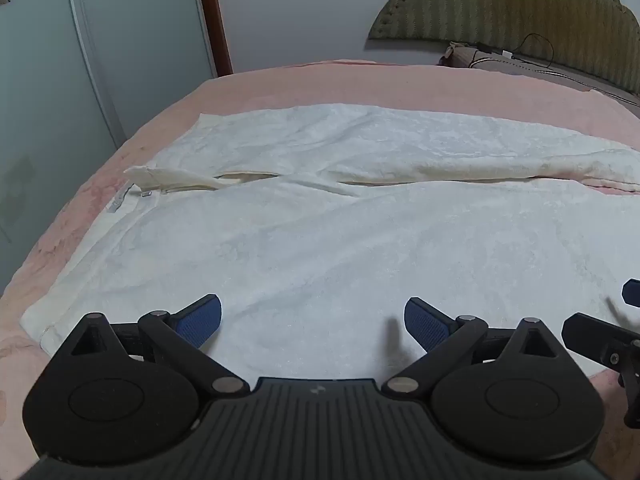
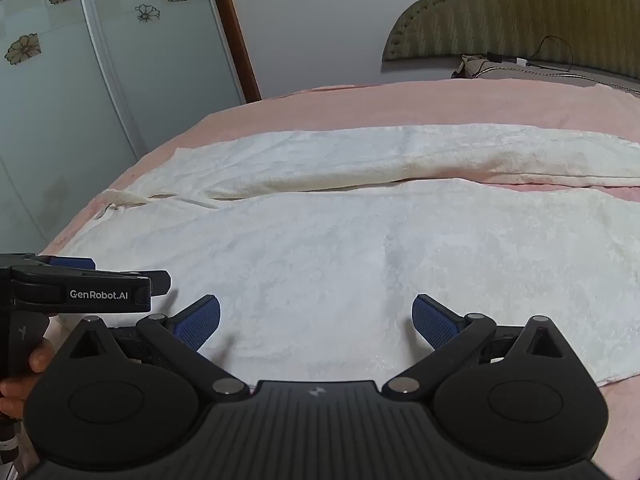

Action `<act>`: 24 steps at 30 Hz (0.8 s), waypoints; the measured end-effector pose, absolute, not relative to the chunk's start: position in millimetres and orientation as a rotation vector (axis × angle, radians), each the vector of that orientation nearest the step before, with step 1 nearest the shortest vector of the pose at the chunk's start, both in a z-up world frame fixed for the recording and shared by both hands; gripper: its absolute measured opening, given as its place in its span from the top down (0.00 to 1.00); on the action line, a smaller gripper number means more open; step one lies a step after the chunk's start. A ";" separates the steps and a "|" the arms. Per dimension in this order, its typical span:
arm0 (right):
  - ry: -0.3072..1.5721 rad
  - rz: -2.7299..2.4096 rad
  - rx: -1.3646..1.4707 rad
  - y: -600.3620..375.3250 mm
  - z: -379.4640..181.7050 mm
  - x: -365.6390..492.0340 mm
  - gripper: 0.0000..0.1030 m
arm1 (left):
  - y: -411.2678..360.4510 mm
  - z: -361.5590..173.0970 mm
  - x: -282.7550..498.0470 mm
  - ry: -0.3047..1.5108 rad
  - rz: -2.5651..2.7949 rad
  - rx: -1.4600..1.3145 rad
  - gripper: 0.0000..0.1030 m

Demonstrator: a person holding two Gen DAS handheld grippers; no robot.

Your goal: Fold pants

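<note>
White textured pants [image 1: 320, 216] lie flat on the pink bed, waist at the left, both legs running right, a narrow gap between them. They also show in the right wrist view [image 2: 340, 248]. My left gripper [image 1: 313, 320] is open and empty, hovering over the near leg by its front edge. My right gripper [image 2: 316, 320] is open and empty over the same leg, further right. The left gripper's side shows in the right wrist view [image 2: 80, 292], and the right gripper's tip shows at the left view's right edge [image 1: 600, 332].
The pink bedsheet [image 1: 360, 84] surrounds the pants. A green padded headboard [image 1: 500, 4] and a pillow with a black cable [image 1: 480, 58] are at the far right. A floral wardrobe door [image 2: 60, 60] stands at the left beyond the bed edge.
</note>
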State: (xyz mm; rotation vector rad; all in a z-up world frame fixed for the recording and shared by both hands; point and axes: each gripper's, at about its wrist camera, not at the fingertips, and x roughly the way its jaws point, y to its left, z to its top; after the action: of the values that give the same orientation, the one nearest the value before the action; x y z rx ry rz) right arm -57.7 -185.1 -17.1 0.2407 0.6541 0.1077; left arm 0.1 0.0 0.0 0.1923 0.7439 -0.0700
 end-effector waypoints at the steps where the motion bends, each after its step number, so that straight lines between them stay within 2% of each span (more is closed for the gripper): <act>1: 0.654 0.106 0.239 -185.1 -17.5 -57.4 0.00 | 0.1 0.0 0.3 0.745 -0.069 0.190 0.03; 24: 0.676 0.090 0.235 -187.8 -26.6 -58.0 0.00 | 7.0 3.7 0.4 0.721 -0.075 0.166 0.05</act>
State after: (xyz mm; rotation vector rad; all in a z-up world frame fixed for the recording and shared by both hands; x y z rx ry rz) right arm -58.0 -187.8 -26.6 0.2348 0.6764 0.0900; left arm 0.4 7.0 3.7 0.1662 0.7205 -0.0754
